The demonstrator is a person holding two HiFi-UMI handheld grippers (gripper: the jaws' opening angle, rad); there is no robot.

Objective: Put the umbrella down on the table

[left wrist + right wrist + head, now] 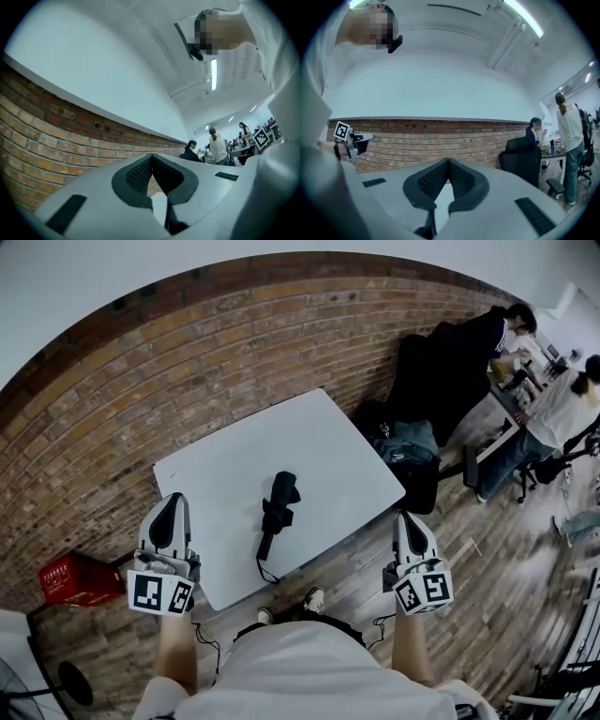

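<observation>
Judging the task as good as done, we treat the step in hand as a clean retreat. The folded black umbrella (277, 512) lies flat near the middle of the white table (225, 460), its handle end toward us and its thin wrist strap (267, 572) looped close to the near edge. Neither tool touches it. To finish well, we should keep both grippers away from that strap, since a snag there could drag the umbrella off the edge. We should also check that the whole umbrella rests on the tabletop before we relax.

The left gripper (171, 501) has its jaws pressed together with nothing between them; past their tips its own view shows only the brick wall (56, 136). The right gripper (410, 519) is likewise closed and empty.

Both forearms reach forward from our body, one on each side of the table's near corner, with the marker cubes facing us. The left gripper tips a little upward and takes in much ceiling. The right one sits about level, pointing toward the wall.
</observation>
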